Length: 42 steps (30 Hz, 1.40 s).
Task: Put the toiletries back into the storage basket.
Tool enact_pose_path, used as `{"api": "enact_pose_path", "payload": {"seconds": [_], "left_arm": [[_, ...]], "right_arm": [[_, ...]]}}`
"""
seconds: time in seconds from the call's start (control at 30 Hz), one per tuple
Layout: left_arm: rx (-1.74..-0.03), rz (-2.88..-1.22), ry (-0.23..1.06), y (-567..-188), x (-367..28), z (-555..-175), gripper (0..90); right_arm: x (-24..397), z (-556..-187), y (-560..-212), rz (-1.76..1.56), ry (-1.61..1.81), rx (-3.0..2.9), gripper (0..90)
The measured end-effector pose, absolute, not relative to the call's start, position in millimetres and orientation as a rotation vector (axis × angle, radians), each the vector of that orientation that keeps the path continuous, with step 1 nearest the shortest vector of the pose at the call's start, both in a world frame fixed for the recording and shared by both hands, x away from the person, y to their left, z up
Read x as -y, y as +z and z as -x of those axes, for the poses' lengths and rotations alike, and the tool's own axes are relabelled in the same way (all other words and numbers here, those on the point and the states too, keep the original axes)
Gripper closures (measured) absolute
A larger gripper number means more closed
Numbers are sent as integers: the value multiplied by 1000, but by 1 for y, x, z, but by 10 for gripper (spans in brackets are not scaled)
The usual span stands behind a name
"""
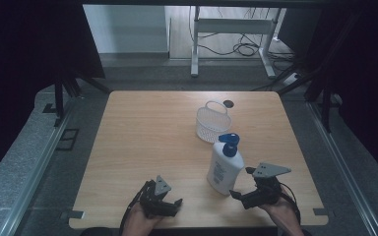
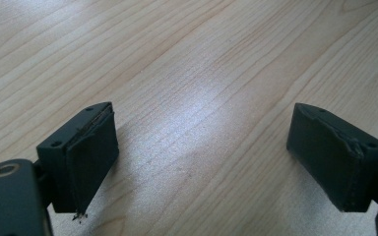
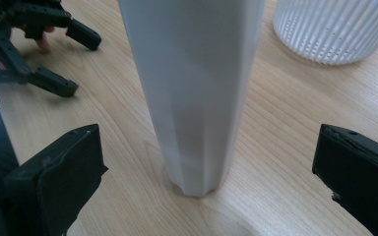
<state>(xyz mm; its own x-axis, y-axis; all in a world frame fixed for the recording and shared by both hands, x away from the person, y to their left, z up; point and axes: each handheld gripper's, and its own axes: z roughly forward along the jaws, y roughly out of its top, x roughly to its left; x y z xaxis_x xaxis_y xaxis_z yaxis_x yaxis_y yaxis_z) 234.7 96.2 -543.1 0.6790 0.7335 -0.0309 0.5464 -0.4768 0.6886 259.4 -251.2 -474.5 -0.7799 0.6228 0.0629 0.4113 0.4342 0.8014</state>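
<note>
here the right hand-held gripper, jaws spread, lines up on the upright white plastic lotion bottle with blue pump for grasping; the left hand-held gripper waits released.

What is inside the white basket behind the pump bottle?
From the high view, the white basket looks empty through its open top. The pump bottle stands just in front of it; the basket's near inner wall is hidden by its rim.

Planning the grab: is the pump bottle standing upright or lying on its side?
Upright. The pump bottle stands on its base on the table, blue pump on top; the right tongs are open around its foot, not touching.
</note>
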Motion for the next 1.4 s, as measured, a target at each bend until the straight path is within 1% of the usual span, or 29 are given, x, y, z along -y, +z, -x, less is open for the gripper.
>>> {"api": "enact_pose_path", "payload": {"seconds": [0.5,0.8,1.0,1.03,1.23,1.4], "left_arm": [[-982,-2201,353,-543,-96,-234,117],[-986,-2200,354,-543,-96,-234,117],[-990,-2199,357,-543,-95,-234,117],[-990,-2198,357,-543,-95,-234,117],[-995,-2196,359,-543,-95,-234,117],[-999,-2195,360,-543,-95,-234,117]], "right_arm": [[235,-269,-451,-904,1257,-2428,2],[226,-279,-443,-923,1283,-2415,54],[221,-283,-441,-912,1289,-2405,103],[219,-284,-440,-907,1282,-2403,130],[213,-285,-437,-893,1284,-2390,148],[207,-287,-435,-877,1273,-2390,215]]}}
